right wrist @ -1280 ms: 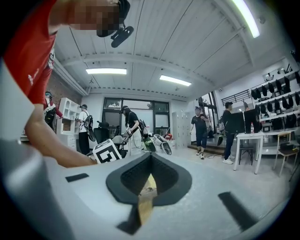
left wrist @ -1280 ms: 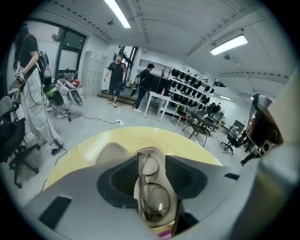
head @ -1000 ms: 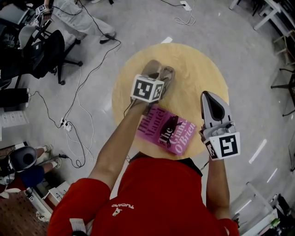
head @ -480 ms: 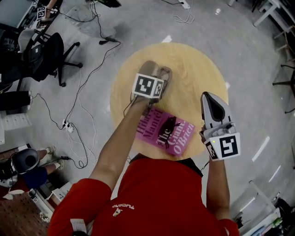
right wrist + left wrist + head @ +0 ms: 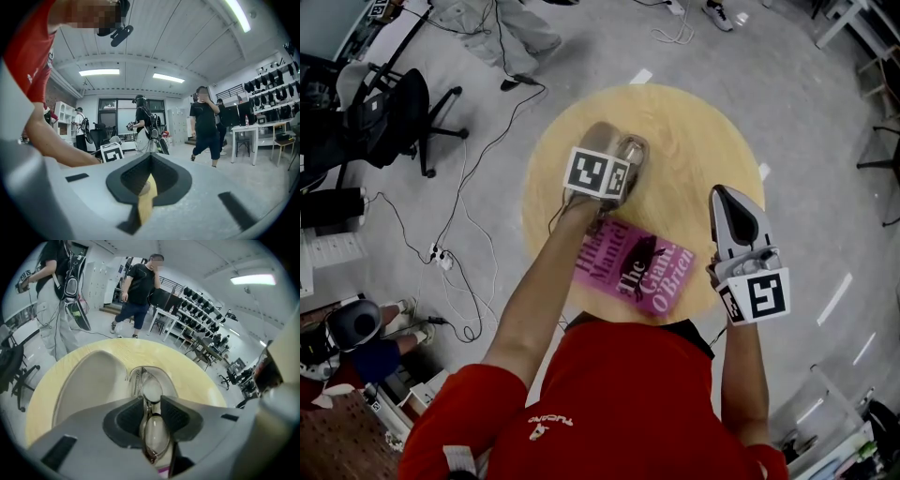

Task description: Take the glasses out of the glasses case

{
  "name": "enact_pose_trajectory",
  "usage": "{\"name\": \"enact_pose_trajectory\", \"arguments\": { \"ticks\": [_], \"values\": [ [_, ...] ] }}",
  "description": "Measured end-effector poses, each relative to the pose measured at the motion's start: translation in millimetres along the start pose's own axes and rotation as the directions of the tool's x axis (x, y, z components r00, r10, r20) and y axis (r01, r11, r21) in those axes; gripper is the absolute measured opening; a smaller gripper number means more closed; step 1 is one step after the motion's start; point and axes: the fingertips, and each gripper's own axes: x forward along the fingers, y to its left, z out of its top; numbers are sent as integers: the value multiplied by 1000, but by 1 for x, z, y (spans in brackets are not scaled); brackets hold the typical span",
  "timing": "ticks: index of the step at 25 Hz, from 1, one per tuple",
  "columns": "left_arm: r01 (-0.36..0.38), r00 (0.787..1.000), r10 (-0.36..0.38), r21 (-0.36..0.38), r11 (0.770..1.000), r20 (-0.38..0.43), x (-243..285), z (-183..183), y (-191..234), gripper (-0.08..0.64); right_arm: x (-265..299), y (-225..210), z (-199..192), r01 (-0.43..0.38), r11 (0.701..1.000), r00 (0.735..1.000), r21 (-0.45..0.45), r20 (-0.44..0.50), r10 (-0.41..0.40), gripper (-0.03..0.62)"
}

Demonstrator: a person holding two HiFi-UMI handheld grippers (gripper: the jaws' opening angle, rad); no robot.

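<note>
left claw (image 5: 151,399) angled down, closing on glasses (image 5: 151,388) (inside glasses case (image 5: 89,380)) | right claw (image 5: 150,157) level, pressed together

round wooden table (image 5: 698,141), grey floor (image 5: 811,103)

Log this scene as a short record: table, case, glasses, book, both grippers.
table: round, wooden
glasses case: open, on the table's far side
glasses: folded, lying in the case
book: pink, on the table's near side
left gripper: jaws closing on the glasses
right gripper: jaws together, empty, over the table's right edge
</note>
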Motion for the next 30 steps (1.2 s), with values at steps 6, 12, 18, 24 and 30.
{"name": "enact_pose_trajectory", "arguments": {
  "ticks": [6,12,18,24,30],
  "values": [
    [4,999,-5,14,1000,42,-9,2,-4,66,2,4,0,-14,1000,1000,1,7,14,5],
    [-23,994,16,66,998,111,-28,11,-4,44,2,10,4,-24,1000,1000,-1,7,24,5],
    [-80,972,54,106,991,231,-57,26,-4,44,5,18,5,-44,999,999,-3,18,44,5],
    [-72,908,7,138,988,419,-106,50,-27,44,7,29,13,-66,998,997,-7,35,66,5],
    [-34,797,-99,208,978,596,-160,62,-73,44,4,42,23,-79,997,995,-14,57,80,5]
  ]
}}
